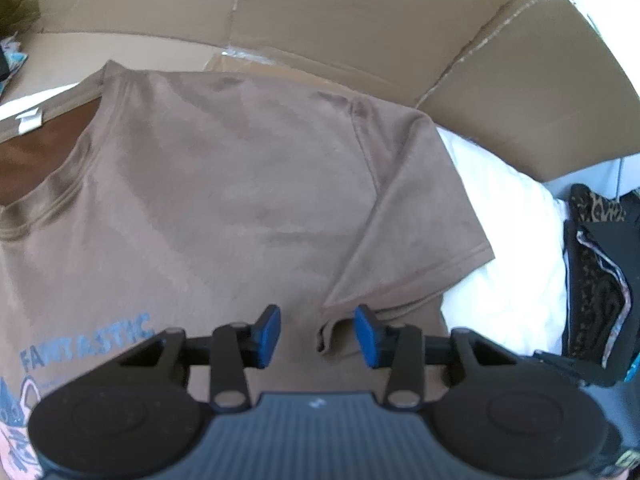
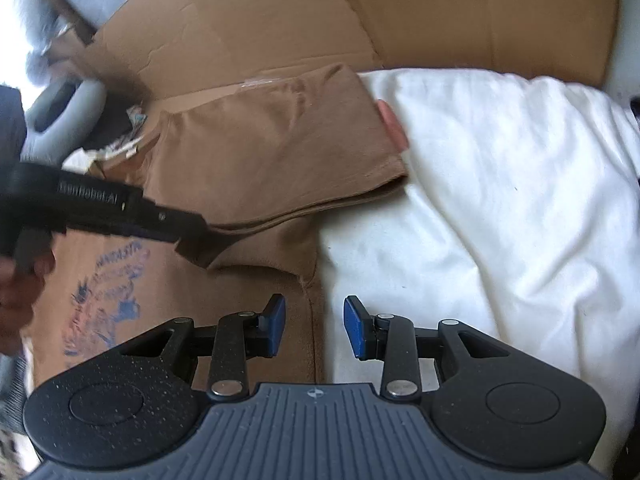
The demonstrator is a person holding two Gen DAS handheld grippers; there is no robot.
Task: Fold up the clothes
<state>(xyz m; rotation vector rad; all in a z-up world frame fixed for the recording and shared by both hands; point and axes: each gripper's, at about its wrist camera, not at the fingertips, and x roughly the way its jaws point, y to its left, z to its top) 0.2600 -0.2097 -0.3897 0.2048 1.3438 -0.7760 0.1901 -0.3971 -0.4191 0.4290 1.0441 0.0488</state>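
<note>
Brown T-shirt (image 1: pixel 224 184) fabric is seen across the left and middle of the left wrist view, spread front up on flattened cardboard (image 1: pixel 360 20), with blue lettering (image 1: pixel 86 344) at the lower left and the neckline (image 1: pixel 44 168) at the left edge. Its short sleeve (image 1: pixel 408 216) is laid out toward the right, over white bedding (image 1: pixel 504 248). The left gripper (image 1: pixel 318 336) is held just above the cloth near the armpit fold, jaws spread, nothing pinched between the blue pads (image 1: pixel 268 336).

In the right wrist view the left gripper's black body (image 2: pixel 100 208) is seen at the left, over the shirt (image 2: pixel 272 148), whose sleeve is folded over at centre. The right gripper (image 2: pixel 315 328) is positioned at the lower middle, jaws apart and empty, straddling the shirt's side edge (image 2: pixel 312 304), with white bedding (image 2: pixel 500 200) to the right.
</note>
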